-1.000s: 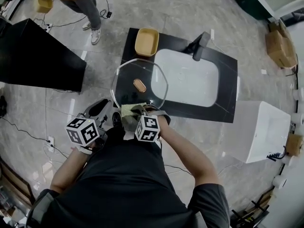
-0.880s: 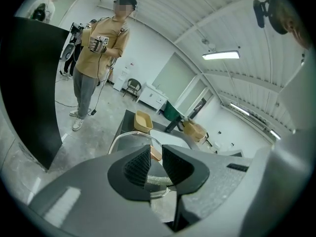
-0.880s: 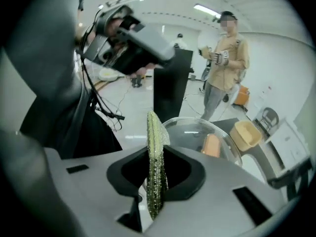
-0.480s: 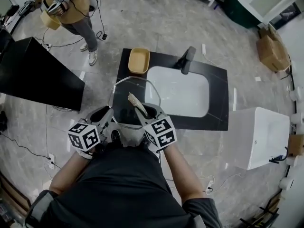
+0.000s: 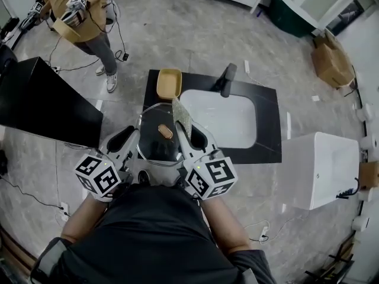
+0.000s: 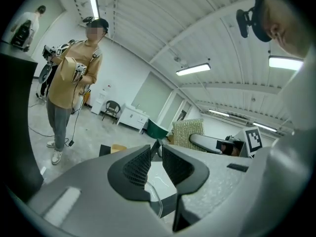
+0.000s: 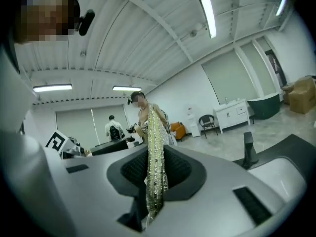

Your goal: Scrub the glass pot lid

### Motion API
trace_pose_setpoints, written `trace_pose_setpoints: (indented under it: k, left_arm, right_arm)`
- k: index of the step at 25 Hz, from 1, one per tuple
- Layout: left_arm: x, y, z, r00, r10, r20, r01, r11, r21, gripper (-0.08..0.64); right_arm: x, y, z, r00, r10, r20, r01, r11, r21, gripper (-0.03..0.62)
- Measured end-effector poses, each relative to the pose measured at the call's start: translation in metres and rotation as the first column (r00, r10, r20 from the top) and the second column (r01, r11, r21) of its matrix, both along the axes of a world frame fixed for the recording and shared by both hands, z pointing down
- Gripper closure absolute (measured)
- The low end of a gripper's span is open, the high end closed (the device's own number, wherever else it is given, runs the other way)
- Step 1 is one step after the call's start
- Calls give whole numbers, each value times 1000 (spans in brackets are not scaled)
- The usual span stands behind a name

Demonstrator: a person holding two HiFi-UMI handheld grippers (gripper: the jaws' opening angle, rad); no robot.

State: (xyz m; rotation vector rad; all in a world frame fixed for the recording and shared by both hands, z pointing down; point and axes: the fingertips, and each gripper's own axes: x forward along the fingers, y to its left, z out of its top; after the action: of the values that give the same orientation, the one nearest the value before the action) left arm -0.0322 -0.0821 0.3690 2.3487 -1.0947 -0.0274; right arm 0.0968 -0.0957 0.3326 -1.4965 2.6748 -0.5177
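Clamping lid (image 5: pixel 156 150) rim, seemingly: left gripper (image 5: pixel 132 142).

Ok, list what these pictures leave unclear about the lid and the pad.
- Head view: parts of the rim of the glass pot lid are hidden behind the left gripper and right gripper.
- Left gripper view: only a sliver of rim shows past the jaws.
- Right gripper view: the scouring pad is edge-on, its face hidden; the lid is out of frame.
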Motion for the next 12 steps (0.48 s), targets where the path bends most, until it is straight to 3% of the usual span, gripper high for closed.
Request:
trace_pose_setpoints:
  k: [3,6,9,12]
  left_arm:
    - [4,6,8,1000,24,-16,-24,1000,-18,486]
    - [-6,5,20,999,-5,-44,2,998,-68,486]
    - [-13,6,22,999,-17,-40,15,998,-68,486]
    - [-18,6,22,999,-22,-43,19,998,-66,486]
  right_arm:
    - [-7,-1,-5,998,23,55,-24,1000,20,529]
    - [-15,0,1,992,12,125,-10,1000,-21,529]
    - [-21,2,17,988,-3,157,17,996,-85,529]
    - [-26,2,21,981,-21,194,40,995,-95,529]
